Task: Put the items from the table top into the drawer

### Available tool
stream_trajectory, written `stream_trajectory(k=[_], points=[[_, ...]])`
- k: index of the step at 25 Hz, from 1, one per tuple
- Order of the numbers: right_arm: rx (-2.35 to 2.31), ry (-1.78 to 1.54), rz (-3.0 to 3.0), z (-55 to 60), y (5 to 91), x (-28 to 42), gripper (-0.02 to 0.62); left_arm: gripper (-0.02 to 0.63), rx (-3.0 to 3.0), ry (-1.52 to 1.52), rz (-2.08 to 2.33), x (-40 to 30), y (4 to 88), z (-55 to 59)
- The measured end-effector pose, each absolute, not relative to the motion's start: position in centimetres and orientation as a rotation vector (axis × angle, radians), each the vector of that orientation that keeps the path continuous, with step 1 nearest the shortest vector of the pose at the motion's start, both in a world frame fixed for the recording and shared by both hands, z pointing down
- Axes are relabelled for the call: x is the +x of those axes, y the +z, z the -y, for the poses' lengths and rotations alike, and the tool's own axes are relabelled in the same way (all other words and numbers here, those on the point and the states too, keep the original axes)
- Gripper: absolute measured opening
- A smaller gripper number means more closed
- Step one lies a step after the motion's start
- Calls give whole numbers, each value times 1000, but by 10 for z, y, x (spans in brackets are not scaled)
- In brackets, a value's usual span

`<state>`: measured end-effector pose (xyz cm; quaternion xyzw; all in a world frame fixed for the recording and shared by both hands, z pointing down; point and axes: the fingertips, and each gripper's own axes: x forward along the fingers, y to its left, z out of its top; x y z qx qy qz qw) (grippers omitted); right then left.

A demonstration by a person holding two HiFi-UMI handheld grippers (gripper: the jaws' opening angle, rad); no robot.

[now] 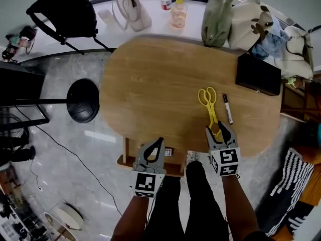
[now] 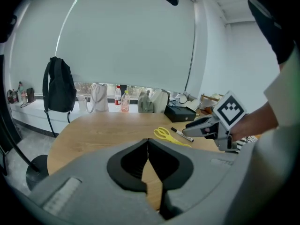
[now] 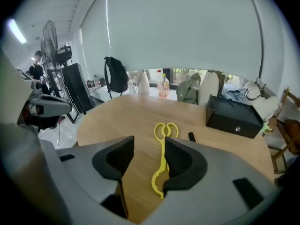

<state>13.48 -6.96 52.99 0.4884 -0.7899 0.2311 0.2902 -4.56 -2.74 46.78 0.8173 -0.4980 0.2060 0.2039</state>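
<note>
1. Right claw (image 1: 215,129): it is standing open over the near right part of the wooden surface (image 1: 160,84) and pointing downward. In the right gripper view, the right claw (image 3: 149,144) is showing its 2 jaws clearly apart, with the near end of the yellow tongs (image 3: 162,163) lying between them. The tongs are running close along the right-hand jaw. Contact cannot be confirmed, and the pads are not pressing on the tongs.

2. Left claw (image 1: 158,143): it is staying closed and empty. In the left gripper view, the left claw (image 2: 149,146) is showing its 2 jaws meeting at the tips with nothing between them. In the head view it is hovering over the drawer (image 1: 125,160).

3. Task items: the yellow tongs (image 1: 210,112) are lying flat on the surface, with the looped handles pointing away from the person. The marker (image 1: 227,109) is lying just beside the tongs on their right, parallel to them and apart from them.

4. Drawer: it is projecting from under the near edge of the surface, in front of the person's legs. Small items are showing inside it, but they are too small to identify.

5. Other items: a black box (image 1: 258,74) is sitting at the far right of the surface. 2 bottles (image 1: 177,13) and a backpack (image 1: 65,14) are standing on the ledge beyond it.
</note>
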Motion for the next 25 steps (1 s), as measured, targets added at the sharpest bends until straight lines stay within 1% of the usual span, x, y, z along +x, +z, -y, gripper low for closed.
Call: stream_trajectory(k=[4,15,21,25], points=[[1253,683,2012,82,567,149,212,18,2279,598,1377,-38,473,32],[1104,753,1853,106,622,156,212,18,2235,590,1479,-38,472,45],[1079,780,1799,105,634,158,206,18,2231,607,1475,-40,476,48],[1091,776,1779,105,637,158,172,18,2232,607,1468,-37,478,49]])
